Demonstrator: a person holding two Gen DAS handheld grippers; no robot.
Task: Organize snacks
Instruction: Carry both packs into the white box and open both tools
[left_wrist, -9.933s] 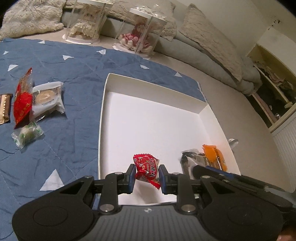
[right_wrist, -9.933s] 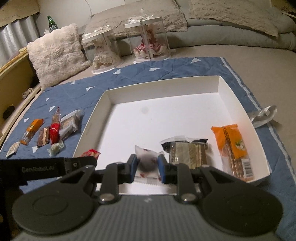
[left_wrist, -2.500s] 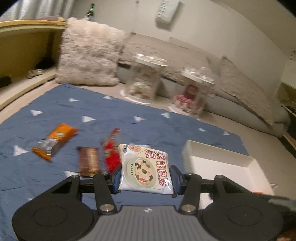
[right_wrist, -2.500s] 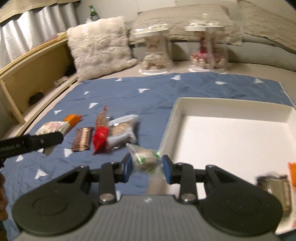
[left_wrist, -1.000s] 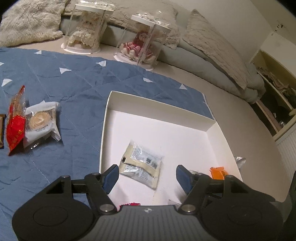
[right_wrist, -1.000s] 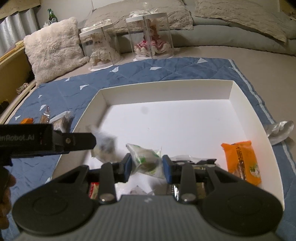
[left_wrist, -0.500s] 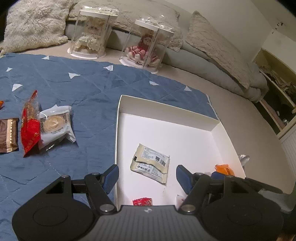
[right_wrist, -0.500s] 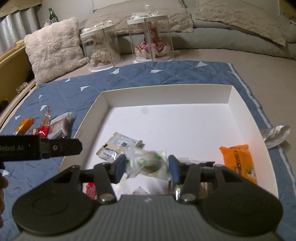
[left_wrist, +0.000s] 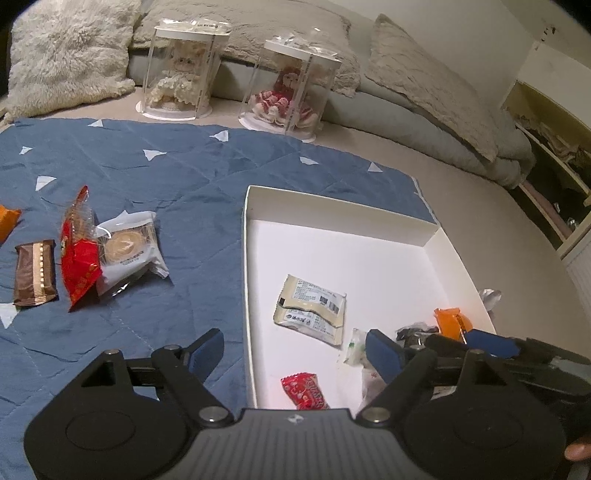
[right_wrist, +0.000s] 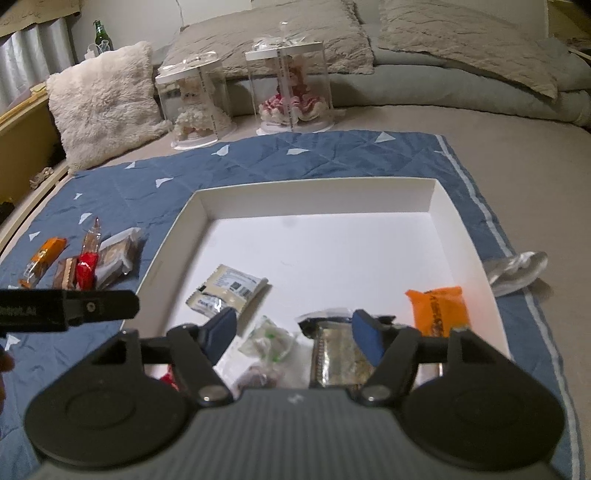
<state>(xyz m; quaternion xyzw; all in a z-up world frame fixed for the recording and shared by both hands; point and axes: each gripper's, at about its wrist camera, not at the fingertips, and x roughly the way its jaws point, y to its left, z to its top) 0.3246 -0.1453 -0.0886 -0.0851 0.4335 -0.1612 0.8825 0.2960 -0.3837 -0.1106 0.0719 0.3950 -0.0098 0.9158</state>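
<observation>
Both snacks now in box (right_wrist: 458, 221)

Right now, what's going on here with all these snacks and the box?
A person is sorting snack packets from the blue quilt into the white box with two handheld claws. Both have just been opening: the left claw hangs empty over the cream packet, and the right claw has let go of the green-and-clear packet. A few snacks, including the red packet, remain on the quilt.
</observation>
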